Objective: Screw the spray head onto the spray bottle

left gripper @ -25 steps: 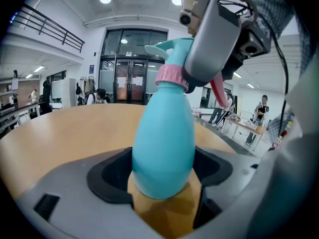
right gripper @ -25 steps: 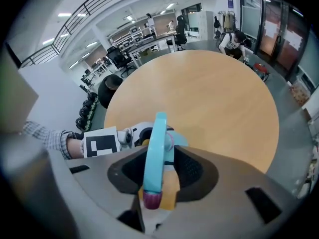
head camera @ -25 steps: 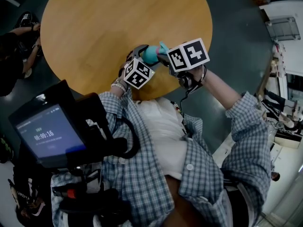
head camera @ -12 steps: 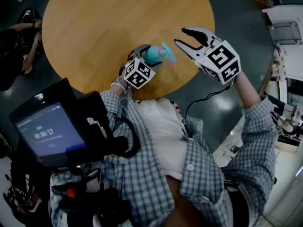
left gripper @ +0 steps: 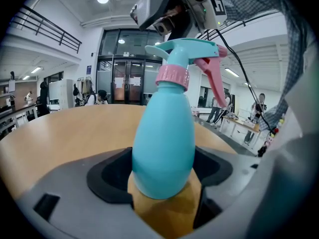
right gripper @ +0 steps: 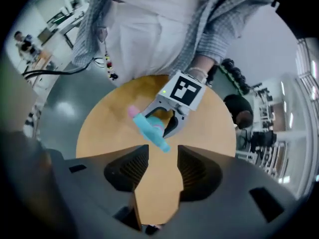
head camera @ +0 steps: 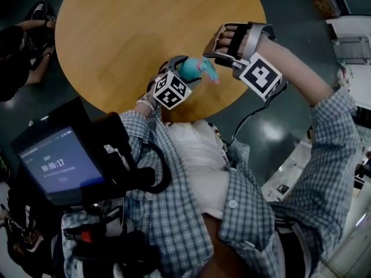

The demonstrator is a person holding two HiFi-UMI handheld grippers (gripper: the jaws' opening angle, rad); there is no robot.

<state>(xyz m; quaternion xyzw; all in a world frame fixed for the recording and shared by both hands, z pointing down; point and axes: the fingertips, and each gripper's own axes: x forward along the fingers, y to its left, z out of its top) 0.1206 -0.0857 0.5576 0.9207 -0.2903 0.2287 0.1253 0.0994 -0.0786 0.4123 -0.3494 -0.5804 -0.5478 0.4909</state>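
A teal spray bottle [head camera: 189,68] stands upright over the near edge of the round wooden table [head camera: 133,28], with my left gripper [head camera: 175,64] shut on its lower body. In the left gripper view the bottle [left gripper: 162,143] fills the middle. The teal spray head [left gripper: 187,51], with pink trigger and pink collar [left gripper: 172,76], sits on its neck. My right gripper [head camera: 223,41] hovers just right of and above the head, apart from it, jaws open and empty. From the right gripper [right gripper: 158,171] view the bottle [right gripper: 149,131] lies below in the left gripper [right gripper: 169,118].
A person [head camera: 17,45] sits at the table's far left edge. A chest-mounted screen [head camera: 58,161] blocks the lower left of the head view. Dark floor surrounds the table, with white furniture [head camera: 351,36] at the right.
My right gripper has let go of the spray head, swung out to the right with jaws opening, then turned back above the bottle. The left gripper and bottle have barely moved.
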